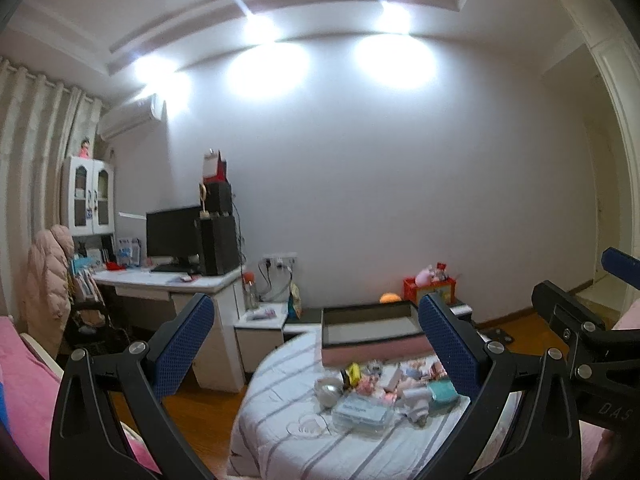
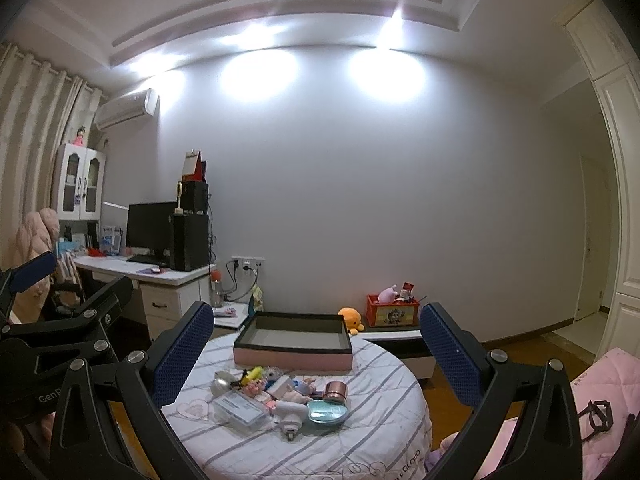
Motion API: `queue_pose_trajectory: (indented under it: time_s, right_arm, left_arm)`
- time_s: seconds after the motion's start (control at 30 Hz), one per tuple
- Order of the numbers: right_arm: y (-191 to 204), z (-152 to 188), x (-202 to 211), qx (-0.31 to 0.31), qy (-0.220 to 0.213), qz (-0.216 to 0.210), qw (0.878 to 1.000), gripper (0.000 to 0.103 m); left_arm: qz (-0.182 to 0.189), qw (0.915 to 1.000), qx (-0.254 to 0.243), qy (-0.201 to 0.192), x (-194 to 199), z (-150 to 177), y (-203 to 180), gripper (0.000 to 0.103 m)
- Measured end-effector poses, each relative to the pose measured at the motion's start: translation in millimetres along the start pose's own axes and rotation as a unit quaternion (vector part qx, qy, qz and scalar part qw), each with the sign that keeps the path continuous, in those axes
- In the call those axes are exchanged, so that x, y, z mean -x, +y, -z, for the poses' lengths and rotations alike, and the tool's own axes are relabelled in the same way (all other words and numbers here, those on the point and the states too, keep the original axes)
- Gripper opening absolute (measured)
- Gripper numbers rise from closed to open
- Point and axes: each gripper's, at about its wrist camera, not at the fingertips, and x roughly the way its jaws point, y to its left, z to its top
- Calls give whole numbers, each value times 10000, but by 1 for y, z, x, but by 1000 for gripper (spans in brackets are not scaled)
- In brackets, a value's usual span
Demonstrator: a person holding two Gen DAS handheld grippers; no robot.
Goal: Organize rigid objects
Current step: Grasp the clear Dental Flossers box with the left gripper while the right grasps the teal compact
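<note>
Both claws hang in the air above a round surface point(image 2: 372, 436) covered in a grey-striped white cloth, each with its blue-padded fingers spread wide and nothing between them. The left claw point(image 1: 316, 346) is seen from its own camera, with the right tool's black frame showing at 3 o'clock of that view; the right claw point(image 2: 316, 354) has the left tool's frame at 9 o'clock. Reading the right wrist view from left to right, the pile of small things sits near the surface's middle: a silver round piece point(image 2: 224, 383) at the far left, a yellow item point(image 2: 253, 374) just behind it, then a clear flat case point(image 2: 239, 405) whose long axis runs from 10 to 4 o'clock. Next is a white gadget point(image 2: 290, 416) (its metal tip points toward 6 o'clock, its body angling back toward 1 o'clock), touching a pale teal compact point(image 2: 327, 411) that lies flat. A rose-gold jar point(image 2: 335, 391) stands upright just behind the compact. Several pinkish small pieces in the heap are too blurred to name. Behind the pile, at 12 o'clock, an open pink tray point(image 2: 294, 360) with a dark rim lies with its long side across the view, apart from the heap.
</note>
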Motion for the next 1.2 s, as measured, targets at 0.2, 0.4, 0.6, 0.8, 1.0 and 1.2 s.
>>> queue_pose_trajectory:
  time_s: [0.2,0.4,0.6,0.8,1.0,1.2]
  right_arm:
    - [-4,36,-38,122,510,30,9986,103]
    - [-15,89,-88,87,1241,-101,9922,103]
    - [-17,132,-129,99,1874,-154,9821,103]
    - [-25,162,-165,-46,2393,-239,9706,103]
    - [-31,178,-195,-140,2690,-351,9624,103]
    - [-34,188,-217,-206,2911,-519,9550,103]
  left_arm:
    - [287,9973,-50,672,-49,45,-13,103]
    - [597,9876,72,1452,-100,96,-25,103]
    - [867,9727,-64,2150,-145,142,-35,103]
    - [976,9590,-161,2656,-185,174,-38,103]
    - [1172,9482,-220,2946,-219,188,-42,103]
    - [1214,9414,11,3148,-236,192,-43,103]
